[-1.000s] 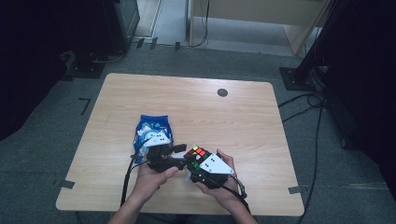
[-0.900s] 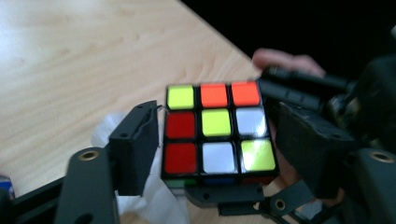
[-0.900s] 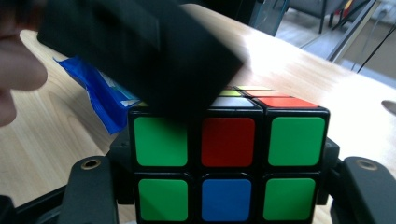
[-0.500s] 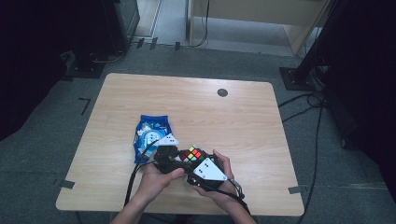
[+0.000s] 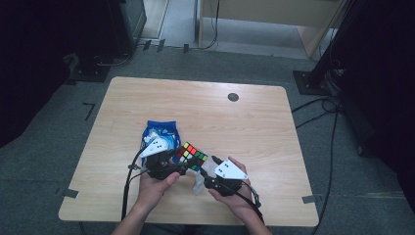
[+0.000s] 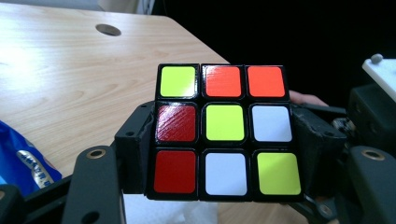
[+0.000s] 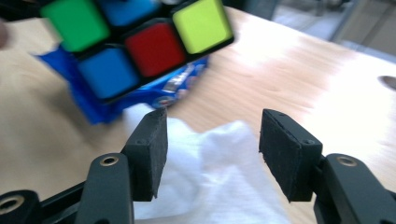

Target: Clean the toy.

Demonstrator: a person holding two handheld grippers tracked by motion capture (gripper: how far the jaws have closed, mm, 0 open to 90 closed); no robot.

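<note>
The left gripper [image 6: 224, 154] pinches a Rubik's cube [image 6: 224, 130] between its fingers [image 6: 135, 149], holding it above the wooden table [image 5: 244, 122] near the middle of its near edge. The right gripper [image 7: 212, 154] has its fingers spread with nothing between them; they have just been closing, and hang over a white cloth [image 7: 219, 186]. A blue packet [image 5: 159, 134] lies just left of the cube.
</note>
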